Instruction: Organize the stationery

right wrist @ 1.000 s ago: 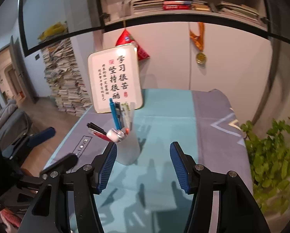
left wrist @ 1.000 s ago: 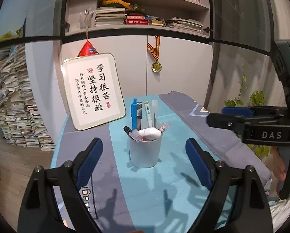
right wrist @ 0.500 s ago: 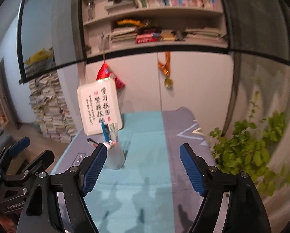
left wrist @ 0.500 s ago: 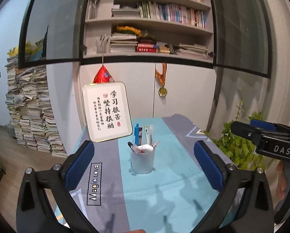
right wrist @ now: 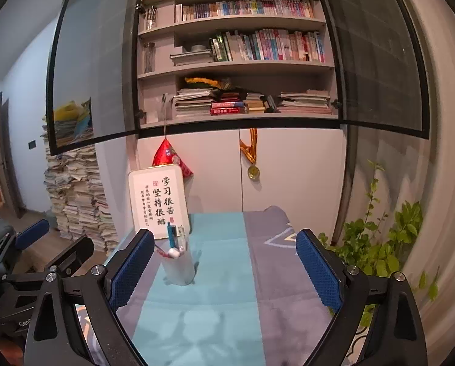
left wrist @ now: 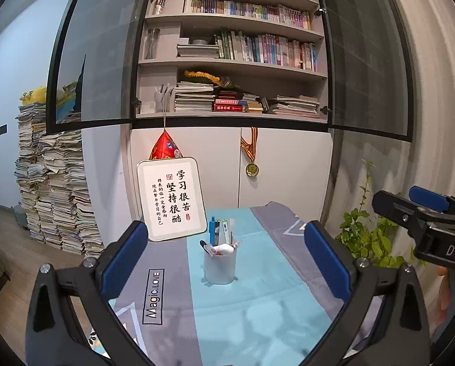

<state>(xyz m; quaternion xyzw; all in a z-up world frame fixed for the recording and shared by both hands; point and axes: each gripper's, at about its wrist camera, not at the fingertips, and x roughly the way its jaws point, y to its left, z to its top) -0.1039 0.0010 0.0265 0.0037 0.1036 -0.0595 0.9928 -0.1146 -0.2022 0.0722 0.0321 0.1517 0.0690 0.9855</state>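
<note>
Left wrist view: pen cup [left wrist: 220,267] at 12 o'clock on the surface [left wrist: 257,311], light, tippy; grip mid-wall. Left hand-held gripper [left wrist: 225,262] wide open, empty; right hand-held gripper [right wrist: 224,268] just opened, empty.

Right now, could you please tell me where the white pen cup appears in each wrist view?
Left wrist view: the pen cup stands near the picture's middle, on the teal stripe of the cloth.
Right wrist view: the pen cup stands left of middle, beside the left blue finger.
Shared landmark: the framed calligraphy sign behind it.
</note>
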